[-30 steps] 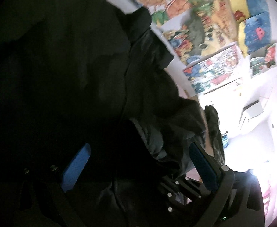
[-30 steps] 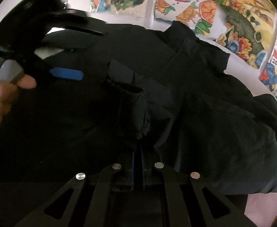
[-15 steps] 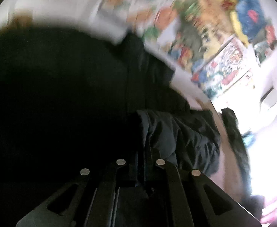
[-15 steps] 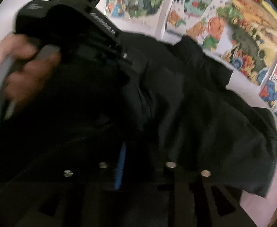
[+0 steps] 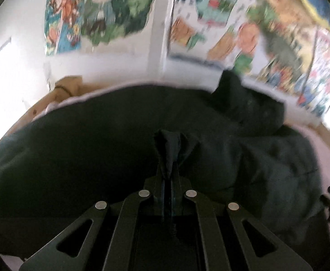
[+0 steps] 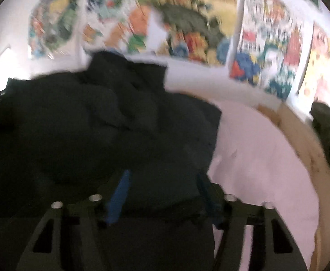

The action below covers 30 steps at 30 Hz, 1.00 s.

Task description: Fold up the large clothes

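Observation:
A large black garment (image 5: 97, 149) lies bunched on a pale pink sheet (image 6: 266, 158). My left gripper (image 5: 168, 176) is shut on a pinched fold of the black garment near its middle. In the right wrist view the garment (image 6: 97, 124) fills the left half. My right gripper (image 6: 162, 192) is open, its blue-padded fingers (image 6: 119, 194) spread over the garment's near edge beside the sheet. Both views are motion-blurred.
Colourful posters (image 5: 97, 13) cover the white wall behind, also in the right wrist view (image 6: 187, 27). A tan garment (image 5: 63, 88) lies at the far left. A wooden edge (image 6: 305, 149) runs along the right, with a dark green item (image 6: 327, 124) beyond it.
My left gripper closed on a fold of the garment and swung to face the wall. My right gripper released its fold, opened and shifted right toward the garment's edge.

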{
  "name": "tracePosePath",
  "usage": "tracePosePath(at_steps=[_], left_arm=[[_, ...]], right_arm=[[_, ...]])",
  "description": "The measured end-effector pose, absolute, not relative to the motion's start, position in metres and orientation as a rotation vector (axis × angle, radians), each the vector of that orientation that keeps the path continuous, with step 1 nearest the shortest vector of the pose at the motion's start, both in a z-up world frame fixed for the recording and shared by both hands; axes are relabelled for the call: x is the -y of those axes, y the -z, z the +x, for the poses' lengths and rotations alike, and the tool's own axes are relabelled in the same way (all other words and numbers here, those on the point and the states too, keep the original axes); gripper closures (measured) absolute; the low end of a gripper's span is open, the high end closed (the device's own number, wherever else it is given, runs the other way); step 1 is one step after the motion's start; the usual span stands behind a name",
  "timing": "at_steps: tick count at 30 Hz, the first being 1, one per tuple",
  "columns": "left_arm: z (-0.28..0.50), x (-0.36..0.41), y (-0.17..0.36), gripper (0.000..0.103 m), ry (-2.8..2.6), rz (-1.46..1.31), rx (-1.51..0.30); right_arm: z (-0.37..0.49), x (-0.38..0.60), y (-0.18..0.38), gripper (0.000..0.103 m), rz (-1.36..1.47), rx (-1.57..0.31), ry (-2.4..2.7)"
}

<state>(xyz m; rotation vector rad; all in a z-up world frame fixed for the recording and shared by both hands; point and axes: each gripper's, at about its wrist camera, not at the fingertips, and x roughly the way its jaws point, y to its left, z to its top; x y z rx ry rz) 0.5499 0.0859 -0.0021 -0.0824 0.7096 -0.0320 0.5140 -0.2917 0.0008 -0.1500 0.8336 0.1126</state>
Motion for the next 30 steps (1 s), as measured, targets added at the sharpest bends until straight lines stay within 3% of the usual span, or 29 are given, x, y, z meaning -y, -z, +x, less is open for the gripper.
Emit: tracePosePath(at_steps=[10, 13, 14, 15, 16, 18, 19, 24, 30], left_arm=[[0.565, -0.093, 0.028, 0.096, 0.001, -0.068, -0.779], [0.545, -0.119, 0.014, 0.070, 0.058, -0.239, -0.745], [0.539, -0.126, 0.010, 0.055, 0.081, -0.284, -0.733], [0.529, -0.136, 0.005, 0.049, 0.105, -0.333, -0.716], [0.513, -0.148, -0.004, 0.047, 0.107, -0.373, -0.689], [0.485, -0.166, -0.017, 0.026, 0.082, -0.396, -0.644], [0.473, -0.173, -0.022, 0.021, 0.054, -0.396, -0.629], [0.394, -0.233, -0.022, 0.016, -0.139, -0.494, -0.613], [0.330, -0.295, 0.014, 0.010, -0.328, -0.764, -0.577]], right_arm=[[0.532, 0.285, 0.051, 0.059, -0.215, -0.969, -0.109], [0.517, 0.286, 0.040, 0.056, -0.218, -0.904, -0.092], [0.514, 0.285, 0.035, 0.046, -0.211, -0.885, -0.102], [0.507, 0.285, 0.025, 0.033, -0.197, -0.854, -0.125], [0.502, 0.283, 0.017, 0.030, -0.194, -0.830, -0.144], [0.497, 0.269, -0.002, 0.029, -0.213, -0.800, -0.179], [0.496, 0.259, -0.014, 0.029, -0.218, -0.785, -0.210], [0.499, 0.187, -0.044, 0.025, -0.192, -0.766, -0.369], [0.513, 0.074, -0.030, 0.022, -0.260, -0.766, -0.482]])
